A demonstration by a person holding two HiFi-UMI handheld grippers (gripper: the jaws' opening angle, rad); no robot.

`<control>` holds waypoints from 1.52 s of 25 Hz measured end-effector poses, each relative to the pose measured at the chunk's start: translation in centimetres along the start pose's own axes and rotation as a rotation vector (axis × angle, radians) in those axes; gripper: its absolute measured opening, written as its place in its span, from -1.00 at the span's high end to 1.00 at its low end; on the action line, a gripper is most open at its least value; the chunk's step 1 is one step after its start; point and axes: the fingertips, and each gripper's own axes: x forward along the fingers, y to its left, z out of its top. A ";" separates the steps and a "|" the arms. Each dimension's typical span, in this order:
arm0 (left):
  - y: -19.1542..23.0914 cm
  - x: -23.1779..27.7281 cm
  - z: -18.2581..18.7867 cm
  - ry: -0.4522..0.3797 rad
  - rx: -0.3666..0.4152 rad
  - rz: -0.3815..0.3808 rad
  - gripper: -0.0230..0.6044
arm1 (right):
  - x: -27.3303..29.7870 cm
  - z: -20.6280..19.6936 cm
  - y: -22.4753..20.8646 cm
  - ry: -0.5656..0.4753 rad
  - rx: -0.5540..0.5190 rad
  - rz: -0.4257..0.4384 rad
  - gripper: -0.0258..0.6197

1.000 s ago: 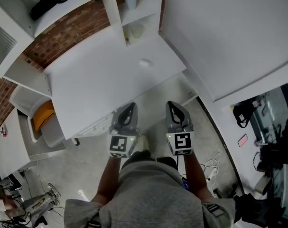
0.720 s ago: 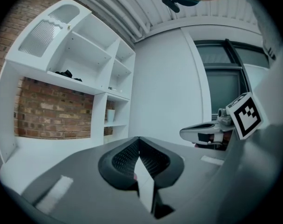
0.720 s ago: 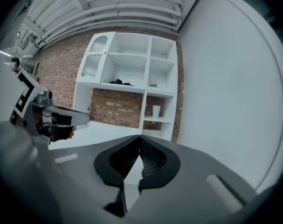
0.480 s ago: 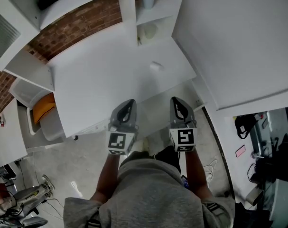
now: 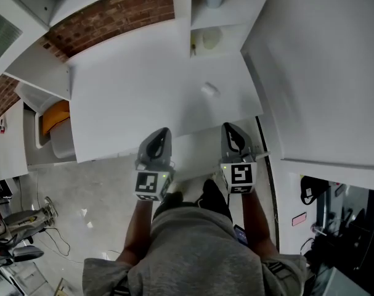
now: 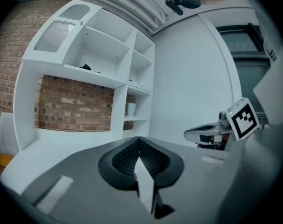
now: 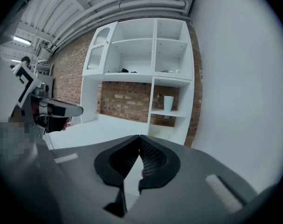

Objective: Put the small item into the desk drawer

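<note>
On the flat white counter (image 5: 131, 97), right of middle, lies the small white item (image 5: 209, 89). Left gripper (image 5: 160, 132) and right gripper (image 5: 228, 127) hover at near edge, jaws pressed together, empty.

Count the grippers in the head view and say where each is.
2. The left gripper is at the desk front edge; the right gripper beside it, to its right. None seems hidden.
</note>
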 end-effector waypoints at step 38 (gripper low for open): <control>0.5 10.3 -12.2 0.163 -0.142 0.345 0.89 | 17.5 -11.8 -5.9 0.208 -0.147 0.403 0.84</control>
